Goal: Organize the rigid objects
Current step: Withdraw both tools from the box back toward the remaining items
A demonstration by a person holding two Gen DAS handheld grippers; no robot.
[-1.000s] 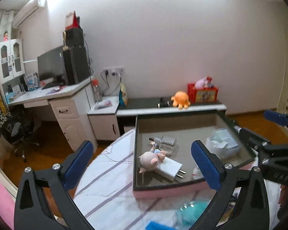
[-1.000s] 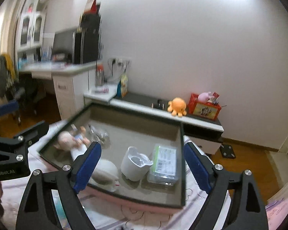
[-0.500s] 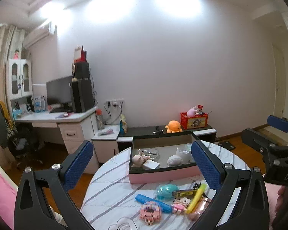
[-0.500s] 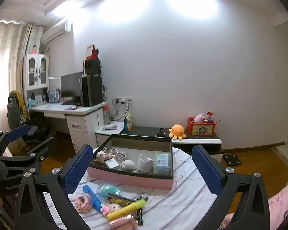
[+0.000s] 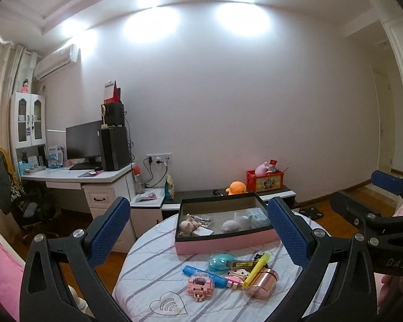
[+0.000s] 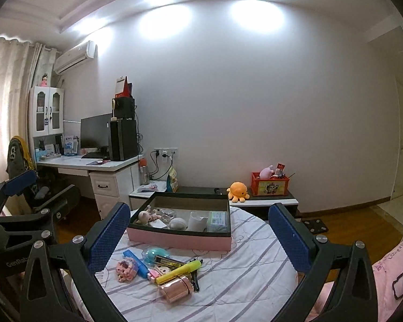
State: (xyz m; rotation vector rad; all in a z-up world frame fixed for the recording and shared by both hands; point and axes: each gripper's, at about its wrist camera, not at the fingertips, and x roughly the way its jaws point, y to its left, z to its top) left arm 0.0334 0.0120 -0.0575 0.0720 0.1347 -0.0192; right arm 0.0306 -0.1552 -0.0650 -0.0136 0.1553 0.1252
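Observation:
A pink box (image 5: 225,240) (image 6: 180,238) with a dark rim stands at the far side of a round striped table (image 5: 153,276) (image 6: 241,263). Inside lie a small doll (image 5: 186,226), a white charger, a pale shell-like lump (image 6: 177,224), a white cup (image 6: 197,220) and a clear case. In front of the box lie a pink block figure (image 5: 200,288) (image 6: 126,267), a blue bar (image 5: 204,275), a teal dome (image 5: 219,261), a yellow marker (image 6: 181,268) and a copper cylinder (image 5: 260,281) (image 6: 176,289). My left gripper (image 5: 200,230) and right gripper (image 6: 198,228) both hang open and empty, pulled back from the table.
A white desk (image 5: 75,177) with a monitor and speakers stands at the left by a chair. A low cabinet behind the table carries an orange plush (image 6: 237,191) and a red toy box (image 6: 270,185). Pink bedding (image 6: 389,263) lies at the right.
Both grippers have drawn back and risen from right over the box; the whole table and the loose items now show. The right jaws spread a little wider.

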